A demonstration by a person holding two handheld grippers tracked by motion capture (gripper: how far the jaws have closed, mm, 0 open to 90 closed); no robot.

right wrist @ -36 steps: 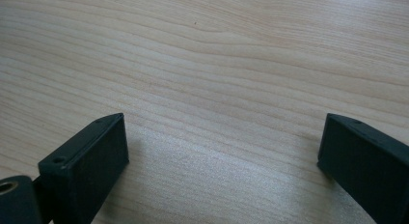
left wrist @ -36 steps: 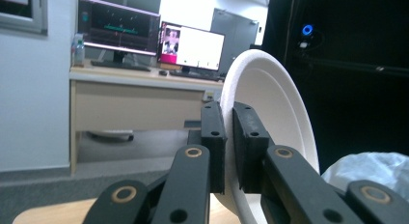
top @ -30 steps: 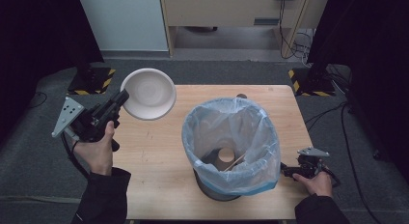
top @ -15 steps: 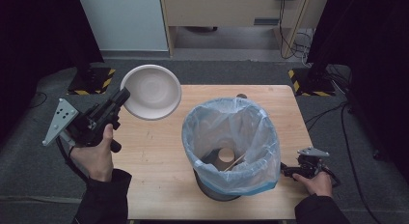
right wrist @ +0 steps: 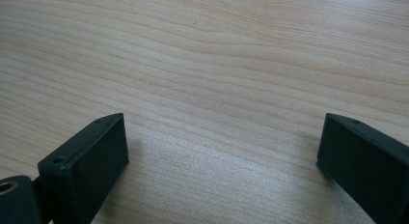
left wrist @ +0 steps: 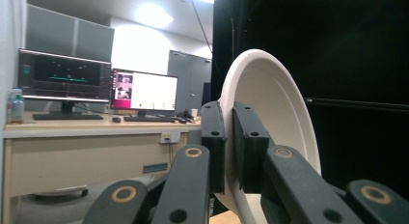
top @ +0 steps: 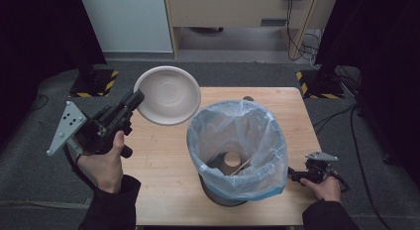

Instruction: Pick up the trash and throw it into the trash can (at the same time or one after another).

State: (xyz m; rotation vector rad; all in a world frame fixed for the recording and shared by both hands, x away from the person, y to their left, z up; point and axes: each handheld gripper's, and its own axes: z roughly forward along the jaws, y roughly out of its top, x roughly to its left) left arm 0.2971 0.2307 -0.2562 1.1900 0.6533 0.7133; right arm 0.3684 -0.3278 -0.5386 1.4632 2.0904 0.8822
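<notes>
Wooden surface [top: 163,155] on grey carpet, dark curtains around. Left claw [top: 134,98] pinches a bowl [top: 168,93] over its far-left corner; right claw [right wrist: 222,151] spread.

— What lies under you?

— A pale wooden tabletop [right wrist: 217,64] with fine grain lines that run across my view. I see none of its edges or corners.

— And your own jaws?

— My right gripper [right wrist: 223,154] has its two black, blocky jaws spread wide, one at each lower corner of my view. Bare wood shows between them. They grip nothing.
</notes>
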